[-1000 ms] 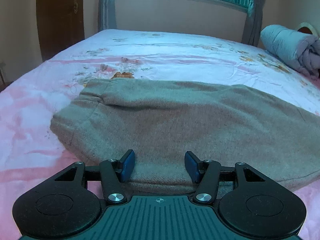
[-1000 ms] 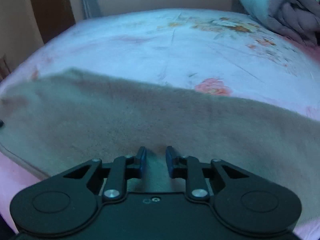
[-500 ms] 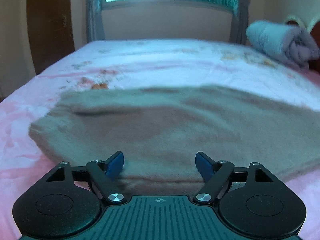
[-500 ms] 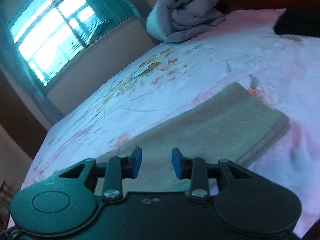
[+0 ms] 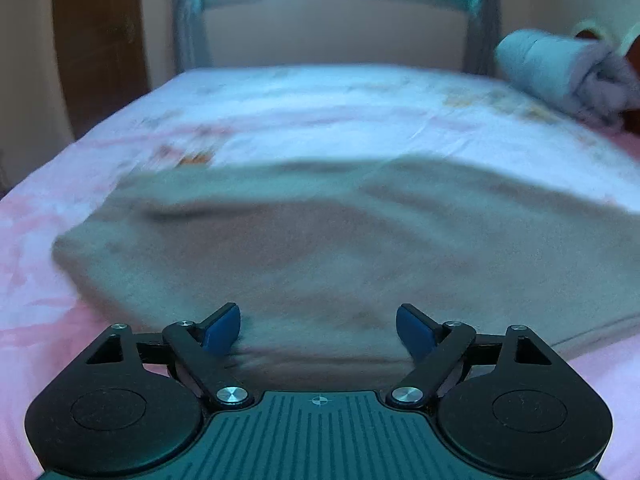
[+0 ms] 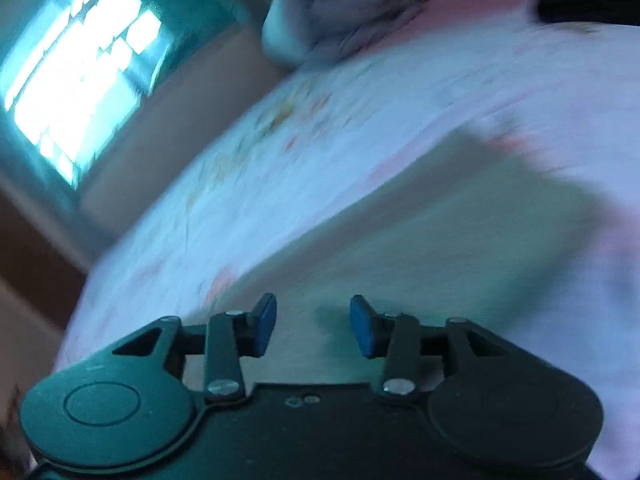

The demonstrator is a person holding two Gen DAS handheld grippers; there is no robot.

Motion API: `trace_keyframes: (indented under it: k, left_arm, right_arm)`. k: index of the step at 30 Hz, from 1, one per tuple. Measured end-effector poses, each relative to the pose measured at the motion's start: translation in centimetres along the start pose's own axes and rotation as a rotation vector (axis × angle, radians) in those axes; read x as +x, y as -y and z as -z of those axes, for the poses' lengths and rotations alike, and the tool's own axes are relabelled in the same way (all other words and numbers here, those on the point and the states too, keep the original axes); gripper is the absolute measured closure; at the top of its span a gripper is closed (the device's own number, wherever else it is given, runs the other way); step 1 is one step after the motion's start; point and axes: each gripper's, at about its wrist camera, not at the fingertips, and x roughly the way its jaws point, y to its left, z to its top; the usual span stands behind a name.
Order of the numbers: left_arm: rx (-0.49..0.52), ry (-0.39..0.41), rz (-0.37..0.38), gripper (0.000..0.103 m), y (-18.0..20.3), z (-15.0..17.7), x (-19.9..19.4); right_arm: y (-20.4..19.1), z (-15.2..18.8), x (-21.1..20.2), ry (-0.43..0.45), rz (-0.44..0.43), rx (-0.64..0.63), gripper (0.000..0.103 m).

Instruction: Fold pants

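Both hand-held grippers hang just above the grey-beige woollen pants [image 5: 320, 248], left gripper [image 5: 319, 330] and right gripper [image 6: 313, 326] each spreading its blue pads, nothing clamped (apparently letting go after a fold). The pants lie doubled lengthwise on the pink floral bedsheet [image 5: 320, 104].

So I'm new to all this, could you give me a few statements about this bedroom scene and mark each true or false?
1. The pants lie on the bed. True.
2. The left hand-held gripper is clamped on the pants. False: its jaws are opening, nothing pinched.
3. A rolled quilt sits at the bed's far corner. True.
4. The pants are bright red. False: grey-beige.
5. The right hand-held gripper holds a hanger. False: its opening jaws are empty.
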Motion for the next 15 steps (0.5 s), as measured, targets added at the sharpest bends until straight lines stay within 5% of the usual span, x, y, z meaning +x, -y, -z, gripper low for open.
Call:
trace_keyframes:
  k: [4, 9, 15]
  left_arm:
    - [0.082, 0.055, 0.127, 0.019, 8.0, -0.9, 0.1]
    - [0.151, -0.004, 0.304, 0.018, 20.2, 0.6, 1.8]
    - [0.249, 0.071, 0.386, 0.017, 28.0, 1.9, -0.7]
  right_arm:
    - [4.7, 0.3, -5.3, 0.080, 0.034, 0.106, 0.069]
    - [7.6, -0.3, -6.5, 0.123, 0.033, 0.283, 0.069]
    - [9.9, 0.4, -6.1, 0.108, 0.030, 0.336, 0.069]
